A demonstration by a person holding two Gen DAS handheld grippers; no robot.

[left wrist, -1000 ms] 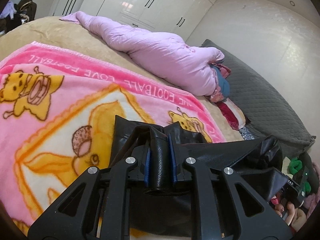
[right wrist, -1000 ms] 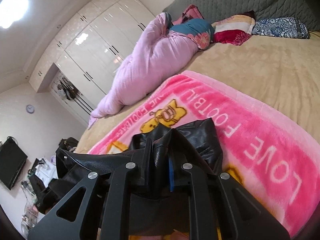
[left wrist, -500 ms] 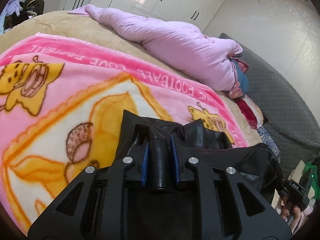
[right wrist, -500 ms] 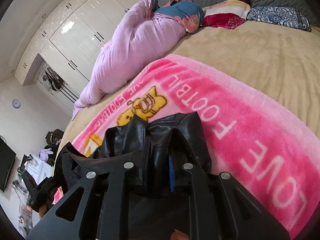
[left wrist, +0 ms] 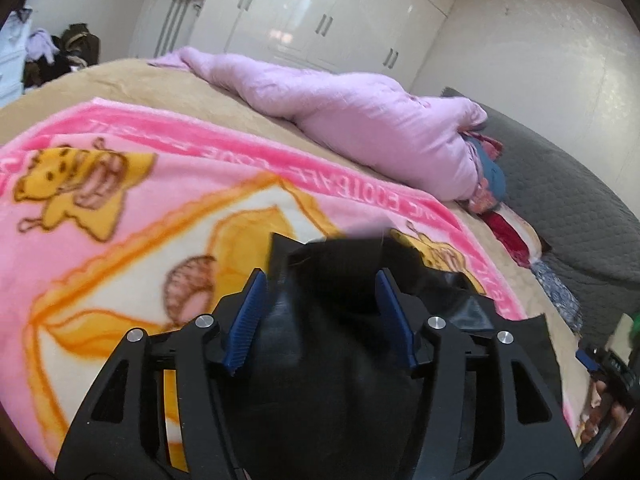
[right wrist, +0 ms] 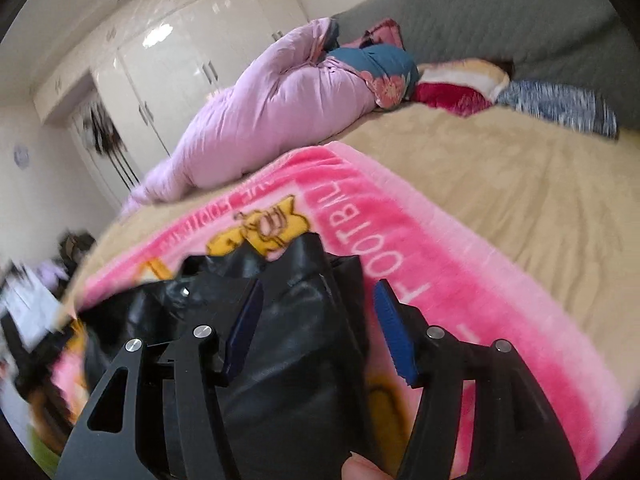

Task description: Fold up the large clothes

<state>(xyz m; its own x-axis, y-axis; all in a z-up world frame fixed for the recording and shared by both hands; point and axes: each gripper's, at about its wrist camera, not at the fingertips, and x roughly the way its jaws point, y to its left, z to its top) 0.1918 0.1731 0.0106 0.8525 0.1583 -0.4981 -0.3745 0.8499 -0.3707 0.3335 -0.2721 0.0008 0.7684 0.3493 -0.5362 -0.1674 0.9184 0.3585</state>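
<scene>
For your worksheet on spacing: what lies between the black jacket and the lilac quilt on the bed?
Pink blanket, then bare beige bedsheet, before the lilac quilt; both views show it beyond the black jacket.

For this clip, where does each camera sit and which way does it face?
Left wrist: on the left gripper, looking along open jaws over the black leather garment toward the white wardrobes; the other gripper and a hand show at lower right.
Right wrist: on the right gripper, jaws open over the garment, facing the grey headboard; a fingertip shows at the bottom.
Shared: garment, pink cartoon blanket, lilac duvet.
</scene>
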